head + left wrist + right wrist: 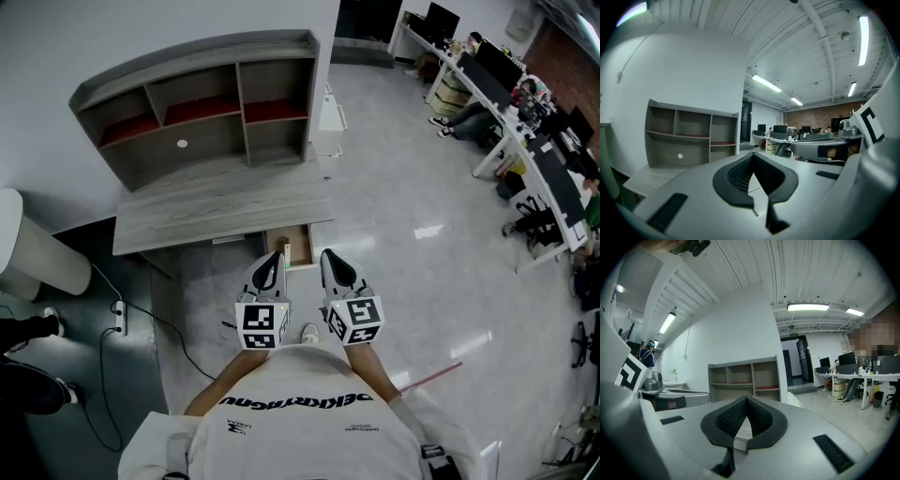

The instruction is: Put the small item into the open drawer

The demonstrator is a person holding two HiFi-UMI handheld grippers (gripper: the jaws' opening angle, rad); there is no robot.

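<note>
Both the left gripper [273, 260] and right gripper [330, 258] are hovering closed and empty, with the open drawer [302, 246] just ahead, below them. This is fitting either pre-pickup or post-deposit; the item is not discernible.

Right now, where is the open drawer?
In the head view, the open drawer sticks out below the desk's front edge near its right end, just ahead of the left gripper.

Matt grey wood-grain desk [216, 208], glossy pale floor [422, 187], light wooden drawer [302, 240]
</note>
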